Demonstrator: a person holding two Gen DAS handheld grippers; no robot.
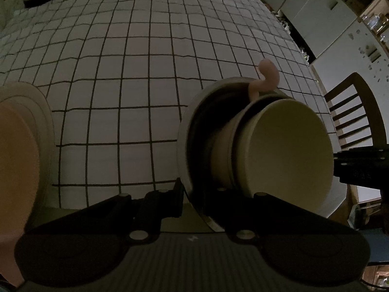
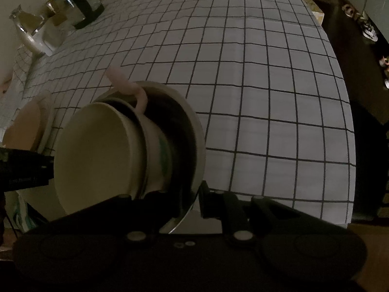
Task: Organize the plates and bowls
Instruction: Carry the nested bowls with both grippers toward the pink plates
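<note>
A grey bowl holds stacked cream bowls, and a pink handle sticks up from the stack. My left gripper is shut on the grey bowl's rim on one side. My right gripper is shut on the same grey bowl on the opposite rim, with the cream bowls and the pink handle inside it. The stack is tilted above the checked tablecloth. A stack of plates with a tan top plate sits at the left; it also shows in the right wrist view.
The checked tablecloth covers the table. A glass carafe, a dark jar and other items stand at its far corner. A wooden chair stands beside the table edge, with white cabinets behind.
</note>
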